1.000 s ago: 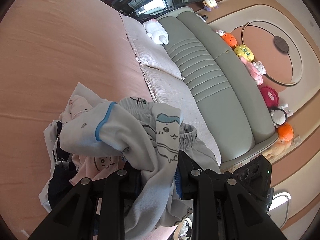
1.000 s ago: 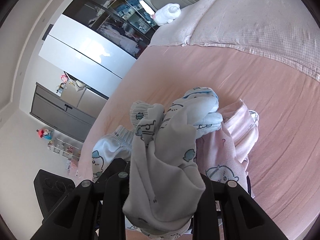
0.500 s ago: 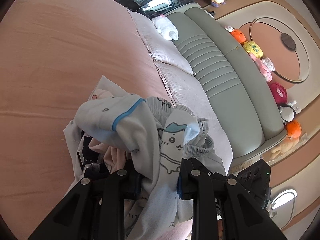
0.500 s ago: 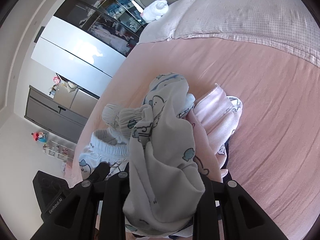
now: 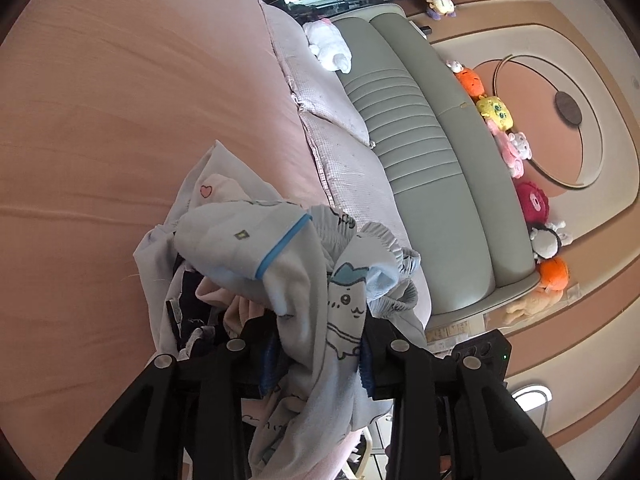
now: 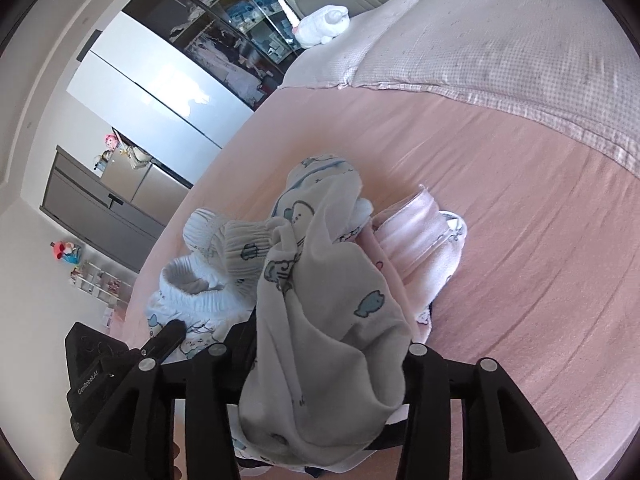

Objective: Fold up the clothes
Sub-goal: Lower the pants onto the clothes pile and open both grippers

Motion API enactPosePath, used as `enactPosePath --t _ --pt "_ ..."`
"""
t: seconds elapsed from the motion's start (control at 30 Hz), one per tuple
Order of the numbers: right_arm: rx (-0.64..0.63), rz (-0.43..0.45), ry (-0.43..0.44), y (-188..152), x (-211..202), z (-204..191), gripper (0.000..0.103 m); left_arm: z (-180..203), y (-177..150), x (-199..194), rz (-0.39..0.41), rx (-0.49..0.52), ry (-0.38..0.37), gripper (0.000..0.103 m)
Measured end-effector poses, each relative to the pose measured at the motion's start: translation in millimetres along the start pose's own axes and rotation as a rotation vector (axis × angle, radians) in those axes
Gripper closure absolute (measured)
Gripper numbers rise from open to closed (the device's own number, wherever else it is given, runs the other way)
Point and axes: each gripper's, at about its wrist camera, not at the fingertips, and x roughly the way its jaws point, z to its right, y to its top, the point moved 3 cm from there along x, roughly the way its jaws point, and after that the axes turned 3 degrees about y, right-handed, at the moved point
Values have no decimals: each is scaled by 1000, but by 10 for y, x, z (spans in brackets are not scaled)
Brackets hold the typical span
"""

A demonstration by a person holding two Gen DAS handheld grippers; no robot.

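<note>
Left gripper [image 5: 316,356] clamped on a bunch of the white cartoon-print garment [image 5: 308,280], fabric draped over and between both jaws. Right gripper [image 6: 320,368] likewise closed on a thick wad of the same printed cloth [image 6: 320,300], folds spilling over the jaws toward 6 o'clock. Seen from the right wrist, garment piled at centre on the pink bed sheet [image 6: 520,240], with its gathered elastic waistband [image 6: 200,280] at 9 o'clock and a pink ribbed piece [image 6: 416,236] just beside it at 3 o'clock, touching. From the left wrist, a blue-trimmed edge [image 5: 284,244] at centre, a pale piece with a small heart print [image 5: 206,191] toward 10 o'clock, dark cloth [image 5: 188,292] tucked under at 9 o'clock.

Judged risks from here: grips on bunched wads rather than on clean edges or corners, so probably no flat spread when pulled apart, only a twisted rope of fabric. Neighbouring pieces tangled in, so likely to lift along and drag off the pile. Cannot tell whether either grip holds one layer or several; extra layers caught would spoil any fold line. Too little tension between the two grips, and the cloth likely sags back into a heap; too much, and a thin hold could slip out. Pillows [image 6: 500,52] at 1 o'clock well apart, no hazard there.
</note>
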Motion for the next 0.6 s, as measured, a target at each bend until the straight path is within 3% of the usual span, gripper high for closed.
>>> enactPosePath --t 0.07,0.13,0.27,0.37,0.6 --pt "7 25 -33 30 -78 37 42 -19 36 -49 9 -17 5 57" --pt "7 41 -77 68 -156 86 40 -50 83 -153 44 -32 33 43" --pt "45 63 -112 132 -331 206 40 -143 185 -384 126 -94 34 40" --pt "84 63 -126 155 -442 267 39 -193 211 -508 149 -126 82 35" --pt "112 71 -108 114 -767 94 27 118 108 -705 138 -3 147 21"
